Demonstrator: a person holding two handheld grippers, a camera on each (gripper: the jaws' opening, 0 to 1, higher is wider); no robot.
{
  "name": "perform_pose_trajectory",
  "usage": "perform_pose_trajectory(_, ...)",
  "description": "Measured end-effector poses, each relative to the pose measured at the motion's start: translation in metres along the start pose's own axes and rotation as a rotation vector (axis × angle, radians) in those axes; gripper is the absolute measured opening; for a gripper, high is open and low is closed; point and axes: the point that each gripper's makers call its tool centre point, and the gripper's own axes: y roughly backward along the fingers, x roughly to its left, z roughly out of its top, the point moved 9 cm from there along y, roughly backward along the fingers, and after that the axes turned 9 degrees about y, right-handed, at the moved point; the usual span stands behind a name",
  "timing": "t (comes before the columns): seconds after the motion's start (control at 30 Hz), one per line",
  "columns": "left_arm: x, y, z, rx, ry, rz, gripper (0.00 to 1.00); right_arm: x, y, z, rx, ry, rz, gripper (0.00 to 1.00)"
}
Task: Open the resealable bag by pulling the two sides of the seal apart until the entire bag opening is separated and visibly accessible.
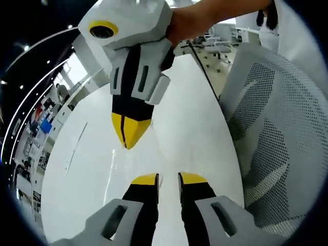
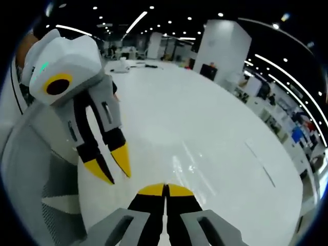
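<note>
The resealable bag is too faint to make out: pale glossy streaks (image 1: 156,154) lie over the white table (image 1: 92,169) between the left gripper (image 1: 168,179) and the right gripper (image 1: 129,141).

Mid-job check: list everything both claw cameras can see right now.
Glossy white tabletop: one, white, under both claws.
White perforated mesh chair: one, white, at the table's edge.
Square white pillar: one, white, beyond the table.
Ceiling lights: many, white, overhead.
Person's bare forearm: one, behind the right claw.
Left claw: one, black with yellow tips, jaws apart, above the table.
Right claw: one, black with yellow tips, jaws closed, facing the left claw.
</note>
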Motion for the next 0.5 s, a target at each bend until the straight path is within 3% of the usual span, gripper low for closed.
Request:
perform_pose_trajectory(0.27, 0.001, 0.013, -0.001, -0.033, 0.035, 0.036, 0.17, 0.001, -0.007, -0.004, 0.021, -0.007, 0.004, 0.00)
perform_pose_trajectory(0.5, 0.006, 0.025, -0.013, -0.035, 0.097, 0.081, 0.19, 0.002, -0.011, -0.011, 0.043, -0.019, -0.005, 0.00)
